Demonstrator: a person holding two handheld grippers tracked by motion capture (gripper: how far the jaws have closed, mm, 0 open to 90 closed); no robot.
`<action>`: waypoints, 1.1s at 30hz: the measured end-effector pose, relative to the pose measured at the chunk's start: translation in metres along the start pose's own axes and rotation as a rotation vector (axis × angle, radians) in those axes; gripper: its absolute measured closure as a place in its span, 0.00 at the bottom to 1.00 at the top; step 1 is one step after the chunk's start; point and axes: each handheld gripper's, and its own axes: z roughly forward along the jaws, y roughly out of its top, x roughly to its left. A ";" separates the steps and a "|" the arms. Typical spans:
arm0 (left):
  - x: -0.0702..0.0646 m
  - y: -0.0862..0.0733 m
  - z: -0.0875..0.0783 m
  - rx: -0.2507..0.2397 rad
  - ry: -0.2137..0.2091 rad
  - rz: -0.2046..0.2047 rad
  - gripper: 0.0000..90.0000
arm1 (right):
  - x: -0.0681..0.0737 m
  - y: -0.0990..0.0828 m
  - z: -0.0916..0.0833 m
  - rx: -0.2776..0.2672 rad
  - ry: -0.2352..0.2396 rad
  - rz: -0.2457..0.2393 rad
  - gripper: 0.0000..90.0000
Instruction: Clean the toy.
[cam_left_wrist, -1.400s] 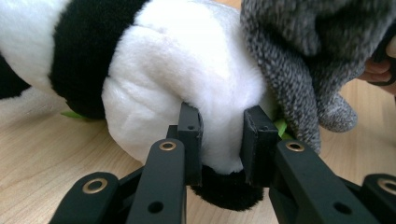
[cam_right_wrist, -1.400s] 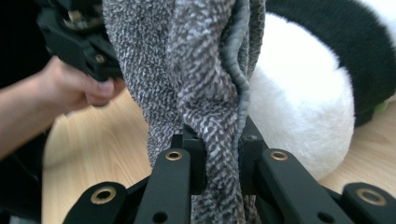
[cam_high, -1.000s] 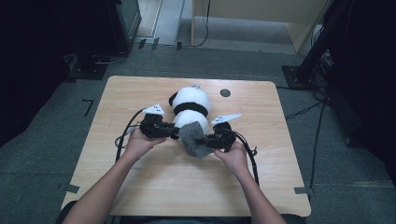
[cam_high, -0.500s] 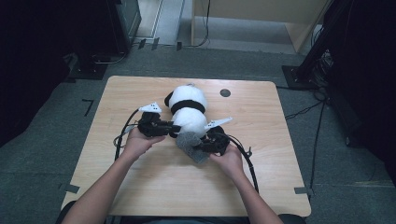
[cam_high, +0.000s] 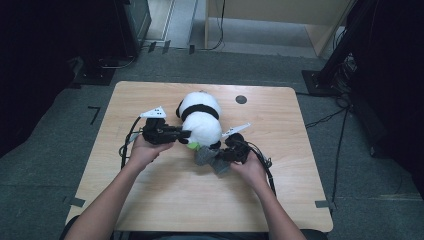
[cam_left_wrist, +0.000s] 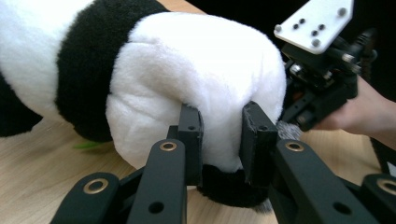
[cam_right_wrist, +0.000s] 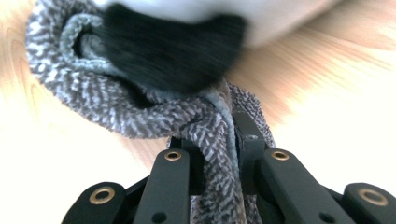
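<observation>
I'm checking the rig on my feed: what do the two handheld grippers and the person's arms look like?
Both the left gripper and right gripper are black, with linkage jaws on brass-coloured pivot pins. Each carries a pale three-cornered plate with small holes on top and trails a black cable. The forearms are bare, no sleeves or gloves.

Even overhead light falls on the table (cam_high: 165, 200) in the high view, while the room around it sinks into near black. In the right gripper view the wood glares almost white and the panda's black paw (cam_right_wrist: 173, 44) blurs, too close for focus.
</observation>
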 end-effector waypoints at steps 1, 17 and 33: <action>0.000 0.000 0.000 -0.001 0.001 -0.001 0.82 | -0.003 0.000 -0.002 -0.002 -0.008 0.005 0.88; 0.019 0.000 -0.028 -0.069 0.072 -0.009 0.82 | -0.027 -0.001 -0.043 -0.127 -0.039 0.105 0.88; 0.053 -0.018 -0.052 -0.074 0.174 -0.017 0.82 | -0.068 -0.014 -0.078 -0.266 -0.111 0.282 0.88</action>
